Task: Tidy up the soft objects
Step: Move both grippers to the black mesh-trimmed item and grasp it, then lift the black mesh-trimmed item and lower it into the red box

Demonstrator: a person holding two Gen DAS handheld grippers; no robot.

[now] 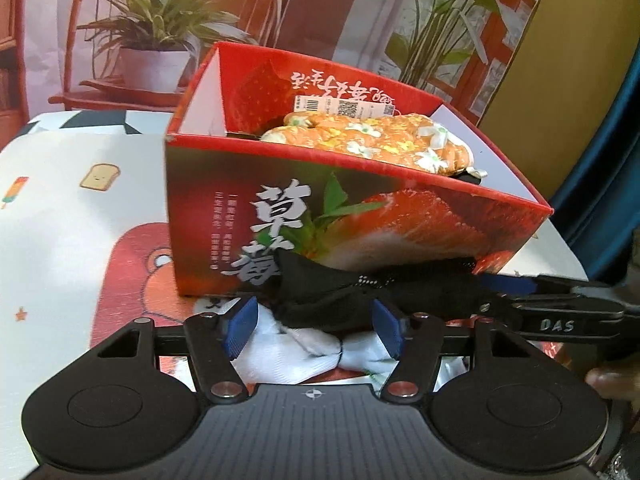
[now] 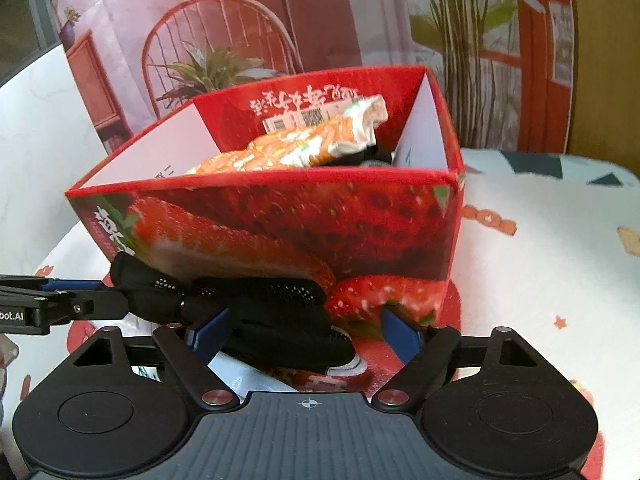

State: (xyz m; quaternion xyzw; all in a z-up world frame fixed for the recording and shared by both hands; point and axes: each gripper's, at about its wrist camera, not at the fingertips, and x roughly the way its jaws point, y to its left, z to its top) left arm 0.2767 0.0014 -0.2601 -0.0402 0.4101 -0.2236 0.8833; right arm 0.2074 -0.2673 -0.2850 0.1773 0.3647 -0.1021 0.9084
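A red strawberry-print cardboard box (image 1: 400,224) stands on the table, also in the right wrist view (image 2: 304,216). Inside lies an orange floral soft item (image 1: 372,140) with a paper tag (image 2: 312,118). In front of the box lies a black sock (image 1: 360,288) over a white sock (image 1: 304,348). My left gripper (image 1: 314,330) is open around both socks. My right gripper (image 2: 306,334) is open around the black sock (image 2: 276,320). In the right wrist view the left gripper's fingers (image 2: 80,300) reach the black sock's left end from the side.
The table wears a white cartoon-print cloth (image 1: 60,216) with a red bear mat (image 1: 132,280) under the box. Behind is a printed backdrop of a chair and potted plant (image 1: 156,36). A yellow wall (image 1: 568,80) and blue cloth (image 1: 608,184) are at the right.
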